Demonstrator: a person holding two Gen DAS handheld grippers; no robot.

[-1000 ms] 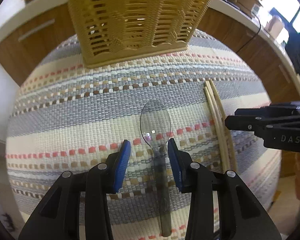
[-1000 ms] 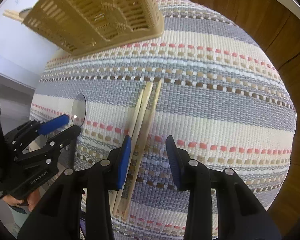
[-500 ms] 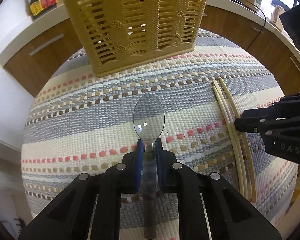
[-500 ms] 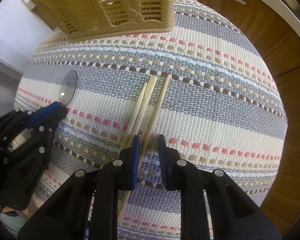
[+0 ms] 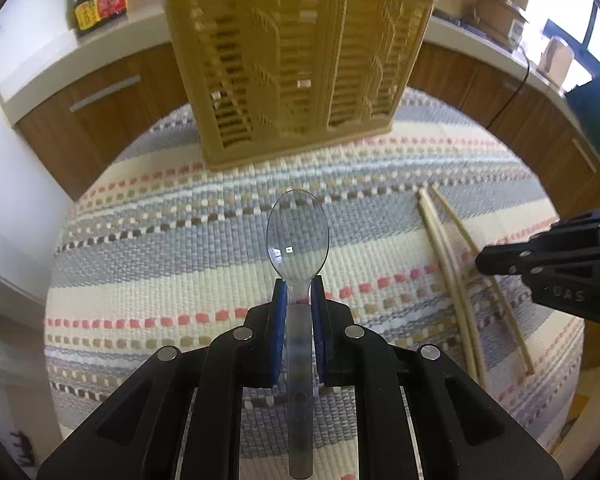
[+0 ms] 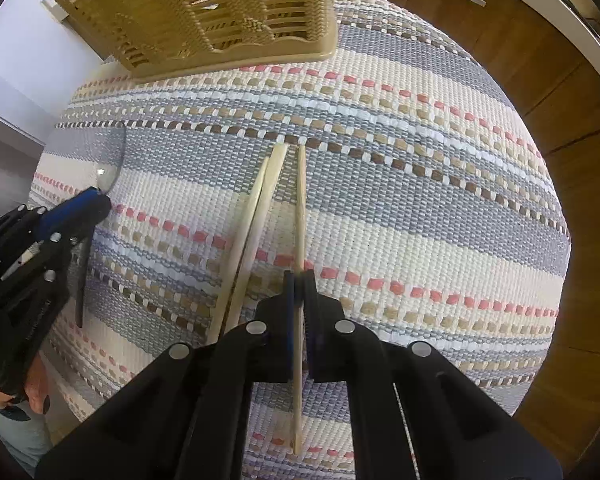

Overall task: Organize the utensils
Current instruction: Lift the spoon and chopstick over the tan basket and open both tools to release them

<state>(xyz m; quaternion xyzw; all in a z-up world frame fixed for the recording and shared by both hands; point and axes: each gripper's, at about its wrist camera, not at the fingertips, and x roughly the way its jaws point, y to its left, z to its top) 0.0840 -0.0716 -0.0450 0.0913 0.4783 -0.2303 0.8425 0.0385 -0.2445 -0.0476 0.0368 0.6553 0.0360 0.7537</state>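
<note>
Left gripper (image 5: 299, 300) clamped on clear spoon (image 5: 298, 236), right gripper (image 6: 299, 280) on one chopstick (image 6: 300, 200) — both long axes point toward the basket (image 5: 296, 76) ahead.

Basket (image 5: 296, 80) blocks far edge of striped mat (image 6: 420, 208); open mat right of chopsticks (image 6: 256, 220), between chopsticks and spoon (image 5: 298, 236).
</note>
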